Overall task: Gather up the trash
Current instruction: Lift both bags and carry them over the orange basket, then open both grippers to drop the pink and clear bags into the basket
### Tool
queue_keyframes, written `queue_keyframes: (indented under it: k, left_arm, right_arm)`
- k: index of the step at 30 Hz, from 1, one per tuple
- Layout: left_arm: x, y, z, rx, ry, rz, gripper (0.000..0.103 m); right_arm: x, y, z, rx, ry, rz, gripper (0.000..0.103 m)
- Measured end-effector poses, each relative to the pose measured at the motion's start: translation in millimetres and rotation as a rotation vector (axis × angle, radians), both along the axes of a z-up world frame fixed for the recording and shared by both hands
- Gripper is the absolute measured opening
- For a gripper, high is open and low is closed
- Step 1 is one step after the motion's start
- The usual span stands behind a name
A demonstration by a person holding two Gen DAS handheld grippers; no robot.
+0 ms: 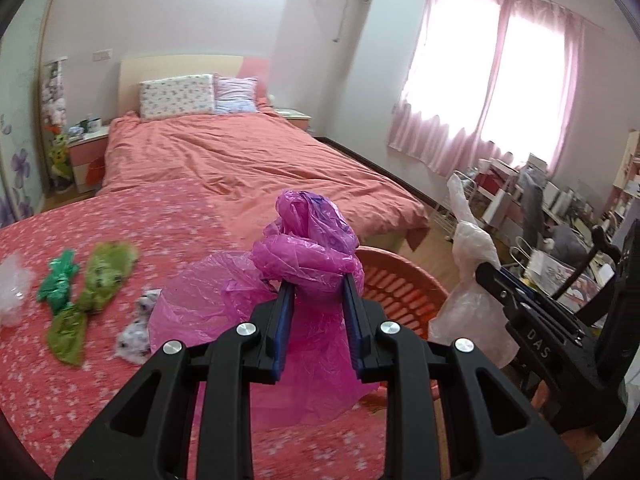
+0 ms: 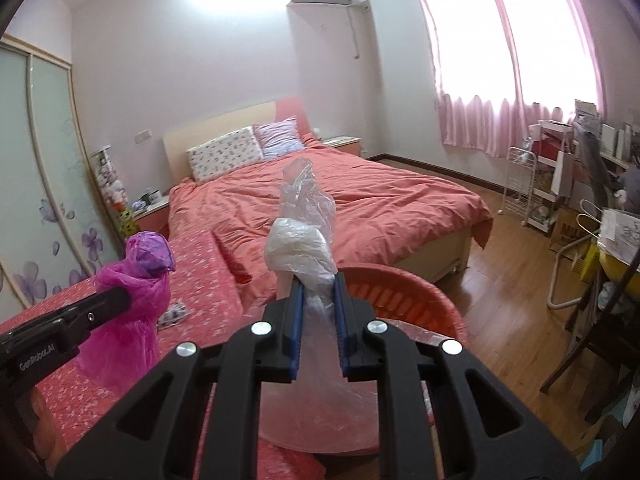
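Note:
My left gripper (image 1: 318, 280) is shut on a magenta plastic bag (image 1: 308, 236) and holds it up over the flowered red cloth (image 1: 80, 380), next to the orange basket (image 1: 400, 284). My right gripper (image 2: 318, 280) is shut on a clear plastic bag (image 2: 300, 248) and holds it above the basket's rim (image 2: 404, 280). The clear bag also shows in the left wrist view (image 1: 468, 276), and the magenta bag in the right wrist view (image 2: 136, 292). Green wrappers (image 1: 86, 288), a small patterned wrapper (image 1: 136, 328) and a clear crumpled piece (image 1: 12, 288) lie on the cloth to the left.
A bed with a salmon cover (image 1: 248, 156) lies straight ahead. A white wire rack (image 2: 520, 184) and a cluttered desk with a chair (image 2: 592, 240) stand at the right under the pink curtains. A nightstand (image 1: 86, 152) is at the left of the bed.

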State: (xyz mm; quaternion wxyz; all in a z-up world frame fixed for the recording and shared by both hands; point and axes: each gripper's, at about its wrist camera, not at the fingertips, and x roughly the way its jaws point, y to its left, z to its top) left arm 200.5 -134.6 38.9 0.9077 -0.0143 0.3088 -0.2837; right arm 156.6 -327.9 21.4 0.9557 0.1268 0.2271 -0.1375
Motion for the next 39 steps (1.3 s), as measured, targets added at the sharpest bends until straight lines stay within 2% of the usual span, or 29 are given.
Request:
queue_keyframes:
  k: [12, 26, 28, 30, 32, 35, 37, 39]
  left_arm:
    - [9, -47, -19, -0.016, 0.039, -0.094, 0.025]
    - [24, -79, -44, -0.006, 0.098, -0.136, 0.026]
    - [26, -80, -47, -0.003, 0.106, -0.13, 0.031]
    - [28, -79, -48, -0.001, 0.109, -0.122, 0.043]
    - [30, -76, -50, 0.008, 0.112, -0.108, 0.049]
    - [32, -71, -53, 0.017, 0.119, -0.082, 0.051]
    - [34, -62, -54, 0.023, 0.123, -0.056, 0.055]
    - [36, -53, -55, 0.029, 0.119, -0.032, 0.059]
  right_arm:
    - [5, -40, -26, 0.039, 0.019, -0.063, 0.016]
    - [24, -66, -49, 0.076, 0.035, -0.087, 0.016]
    - [26, -68, -50, 0.082, 0.036, -0.084, 0.021]
    - [29, -68, -53, 0.091, 0.037, -0.084, 0.023]
    - [31, -69, -55, 0.102, 0.038, -0.082, 0.028]
    - [32, -66, -57, 0.096, 0.043, -0.081, 0.034]
    - [32, -64, -56, 0.086, 0.042, -0.083, 0.044]
    - [31, -60, -55, 0.065, 0.04, -0.083, 0.05]
